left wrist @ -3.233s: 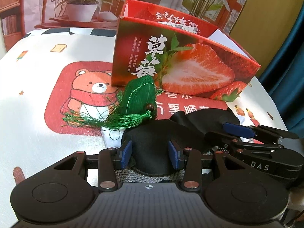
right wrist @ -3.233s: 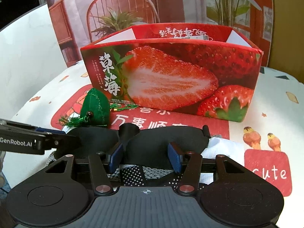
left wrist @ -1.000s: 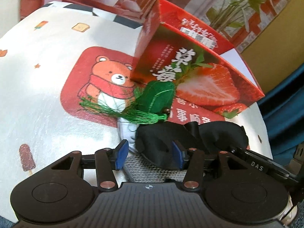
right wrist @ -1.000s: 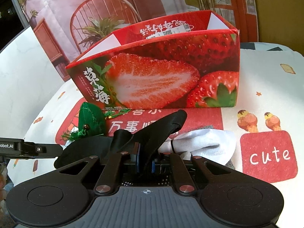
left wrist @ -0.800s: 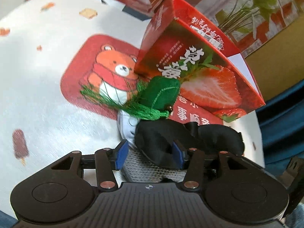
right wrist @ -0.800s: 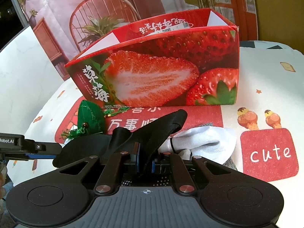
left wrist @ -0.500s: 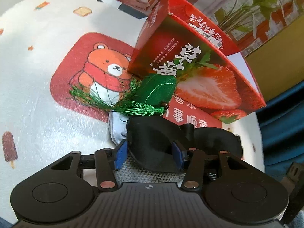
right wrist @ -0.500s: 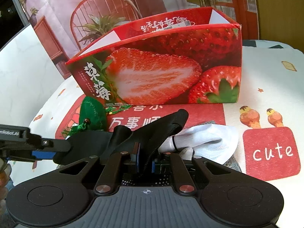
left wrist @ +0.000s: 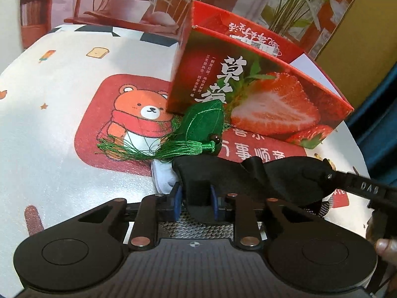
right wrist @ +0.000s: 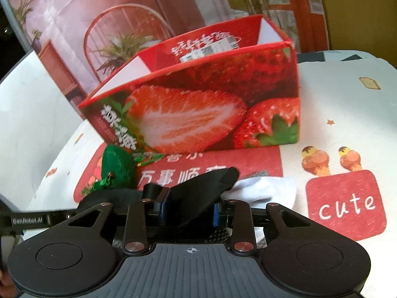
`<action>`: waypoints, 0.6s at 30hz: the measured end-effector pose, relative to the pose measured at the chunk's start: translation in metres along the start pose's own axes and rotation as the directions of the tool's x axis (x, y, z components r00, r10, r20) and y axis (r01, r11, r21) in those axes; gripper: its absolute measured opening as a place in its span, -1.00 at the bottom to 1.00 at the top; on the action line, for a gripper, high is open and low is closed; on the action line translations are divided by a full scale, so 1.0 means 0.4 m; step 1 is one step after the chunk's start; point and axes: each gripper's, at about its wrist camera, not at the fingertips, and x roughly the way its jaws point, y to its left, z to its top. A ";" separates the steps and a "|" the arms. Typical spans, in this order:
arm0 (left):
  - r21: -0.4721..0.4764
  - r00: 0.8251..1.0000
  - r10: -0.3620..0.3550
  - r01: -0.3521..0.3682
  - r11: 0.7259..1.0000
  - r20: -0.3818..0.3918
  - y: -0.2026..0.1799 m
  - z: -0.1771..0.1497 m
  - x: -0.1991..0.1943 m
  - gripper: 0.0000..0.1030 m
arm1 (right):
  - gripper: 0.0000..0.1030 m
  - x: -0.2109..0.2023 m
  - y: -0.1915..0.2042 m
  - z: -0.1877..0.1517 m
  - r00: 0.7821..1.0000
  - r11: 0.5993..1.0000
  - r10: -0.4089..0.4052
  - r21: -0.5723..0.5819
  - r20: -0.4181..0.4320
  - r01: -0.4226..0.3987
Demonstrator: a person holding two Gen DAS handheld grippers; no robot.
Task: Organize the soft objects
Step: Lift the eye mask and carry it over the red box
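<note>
I note the surface (left wrist: 62, 129) is white, printed with small motifs: an orange bear in a red scarf on a red panel, a toast slice, ice lollies, stars; on my right view, two brown-topped cupcakes and a red panel lettered "cute" in white. The box (left wrist: 260, 104) is red, carrying a cut strawberry with pale flesh, green leaves and white characters; its inner flaps are white. The sachet (left wrist: 203, 124) is bright green with stitched leaf veins, a green tassel and a dark brown bead. The eye mask (left wrist: 248, 176) is plain black. The sock (right wrist: 263, 188) is white. Both my grippers are black with blue pads (left wrist: 176, 200).
</note>
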 end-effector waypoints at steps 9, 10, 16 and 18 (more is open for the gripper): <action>-0.021 1.000 -0.010 0.010 1.000 0.003 0.001 0.001 -0.009 -0.55 | -0.62 -0.005 -0.021 0.014 1.000 1.000 0.003 0.031 0.017 -0.004; -0.017 1.000 -0.015 0.015 1.000 0.015 -0.002 0.005 -0.020 -0.58 | -0.69 -0.008 -0.016 0.015 1.000 1.000 0.010 0.016 0.017 -0.010; 0.037 0.989 -0.041 0.036 0.999 0.142 -0.028 0.051 -0.119 -0.64 | -0.76 -0.055 0.041 0.050 0.996 0.996 0.046 -0.084 0.071 -0.040; 0.049 0.981 -0.043 0.035 0.998 0.187 -0.034 0.068 -0.150 -0.64 | -0.76 -0.073 0.059 0.069 0.994 0.993 0.062 -0.108 0.096 -0.051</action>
